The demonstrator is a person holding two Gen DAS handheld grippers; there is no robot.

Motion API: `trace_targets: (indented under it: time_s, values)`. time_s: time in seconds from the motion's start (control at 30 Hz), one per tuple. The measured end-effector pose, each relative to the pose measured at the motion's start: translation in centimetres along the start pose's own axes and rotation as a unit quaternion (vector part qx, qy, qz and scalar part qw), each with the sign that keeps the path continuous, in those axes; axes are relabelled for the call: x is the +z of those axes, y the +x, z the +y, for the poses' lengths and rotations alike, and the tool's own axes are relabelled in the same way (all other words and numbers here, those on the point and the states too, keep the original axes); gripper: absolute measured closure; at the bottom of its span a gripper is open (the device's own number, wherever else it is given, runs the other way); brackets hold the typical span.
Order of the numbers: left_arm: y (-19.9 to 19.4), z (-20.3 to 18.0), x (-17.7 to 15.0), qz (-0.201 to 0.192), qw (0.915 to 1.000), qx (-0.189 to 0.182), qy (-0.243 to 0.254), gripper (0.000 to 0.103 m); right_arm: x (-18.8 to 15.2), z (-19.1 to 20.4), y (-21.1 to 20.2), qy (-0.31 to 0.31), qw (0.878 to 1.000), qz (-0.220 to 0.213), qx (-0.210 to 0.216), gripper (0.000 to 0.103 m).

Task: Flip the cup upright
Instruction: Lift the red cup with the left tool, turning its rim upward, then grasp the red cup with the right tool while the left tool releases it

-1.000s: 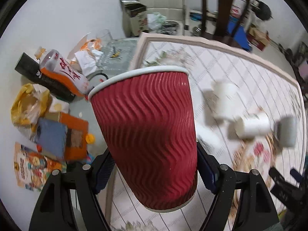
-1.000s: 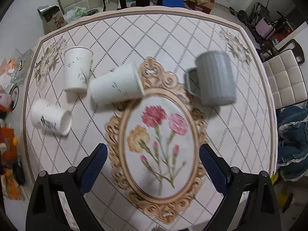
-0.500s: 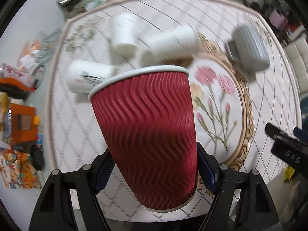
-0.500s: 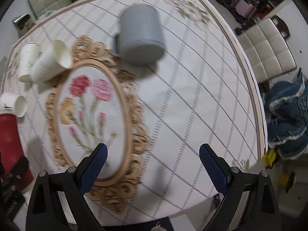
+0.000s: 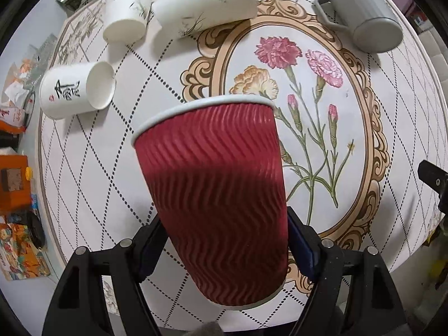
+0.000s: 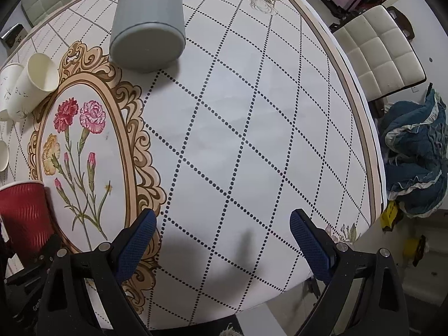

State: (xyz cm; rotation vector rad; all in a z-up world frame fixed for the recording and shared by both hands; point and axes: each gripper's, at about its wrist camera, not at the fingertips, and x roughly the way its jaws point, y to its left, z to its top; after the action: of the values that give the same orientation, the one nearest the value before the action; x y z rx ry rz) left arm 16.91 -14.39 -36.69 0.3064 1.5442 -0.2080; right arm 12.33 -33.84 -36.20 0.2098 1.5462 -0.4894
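Note:
My left gripper (image 5: 224,240) is shut on a red ribbed paper cup (image 5: 215,190), gripped near its base, white rim pointing away from the camera over the table. The red cup also shows in the right wrist view (image 6: 23,215) at the lower left. My right gripper (image 6: 222,238) is open and empty above the table's near right part. A grey mug (image 5: 364,14) lies on its side at the far right; it also shows in the right wrist view (image 6: 148,25). Three white paper cups (image 5: 204,2) (image 5: 127,8) (image 5: 75,89) lie on their sides at the far left.
The round table (image 6: 252,117) has a diamond-patterned cloth with an oval flower emblem (image 5: 302,106). A white padded chair (image 6: 383,53) and a blue cloth heap (image 6: 414,154) sit beyond the right edge. Clutter (image 5: 14,184) lies on the floor at left.
My left gripper has swung with the red cup from facing the floor clutter to over the table. My right gripper has turned right, so the grey mug sits at its upper left.

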Motion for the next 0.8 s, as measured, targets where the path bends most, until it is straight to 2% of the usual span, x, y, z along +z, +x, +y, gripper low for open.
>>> trace_targets:
  time_s: [0.07, 0.1, 0.17, 0.47, 0.6, 0.7, 0.8]
  values:
    - [0.3, 0.4, 0.3, 0.005, 0.9999, -0.008, -0.007, 0.022, 0.2, 0.1, 0.1, 0.000, 1.000, 0.000, 0.000, 0.006]
    - [0.4, 0.4, 0.1, 0.005, 0.9999, -0.007, -0.006, 0.014, 0.2, 0.1, 0.0, 0.000, 1.000, -0.001, 0.001, 0.006]
    - [0.4, 0.5, 0.3, 0.003, 1.0000, -0.004, -0.004, 0.005, 0.3, 0.1, 0.0, -0.001, 1.000, -0.002, 0.001, 0.006]
    - [0.5, 1.7, -0.5, 0.003, 0.9993, -0.026, -0.025, 0.005, 0.0, 0.6, -0.6, -0.006, 1.000, -0.008, 0.001, 0.006]
    - [0.0, 2.2, -0.8, -0.002, 0.9990, -0.024, -0.037, 0.005, -0.3, 0.8, -1.0, -0.009, 1.000, -0.011, 0.002, 0.006]
    - [-1.7, 2.9, -1.5, -0.011, 0.9983, -0.031, -0.047, 0.005, -0.6, 0.8, -1.3, -0.010, 1.000, -0.013, 0.005, 0.006]
    - [-3.8, 4.4, -2.2, -0.031, 0.9971, -0.020, -0.066, 0.005, -0.8, 0.8, -1.6, -0.011, 1.000, -0.016, 0.011, 0.006]
